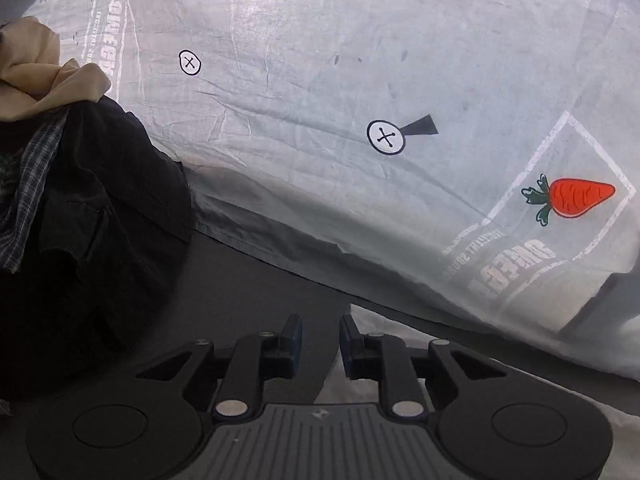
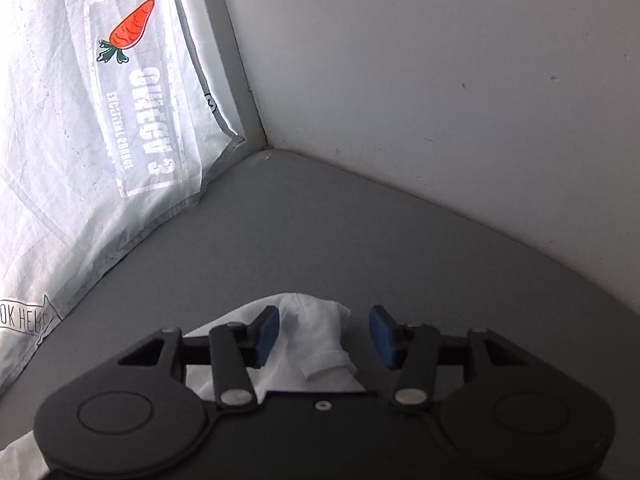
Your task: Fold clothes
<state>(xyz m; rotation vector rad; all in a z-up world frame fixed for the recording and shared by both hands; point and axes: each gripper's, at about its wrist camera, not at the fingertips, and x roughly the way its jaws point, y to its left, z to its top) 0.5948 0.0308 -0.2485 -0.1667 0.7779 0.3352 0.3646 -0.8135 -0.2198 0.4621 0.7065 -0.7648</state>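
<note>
A white garment lies on the grey table, its sleeve end between the blue pads of my right gripper, whose jaws stand wide apart and hold nothing. In the left wrist view the same white cloth shows under and right of my left gripper. Its jaws stand a small gap apart, with nothing between them. A heap of clothes lies at the left: dark fabric, a plaid piece and a beige piece.
A translucent white curtain with carrot prints and circled crosses hangs behind the table, also seen in the right wrist view. A white wall bounds the table at the right, meeting the curtain in a corner.
</note>
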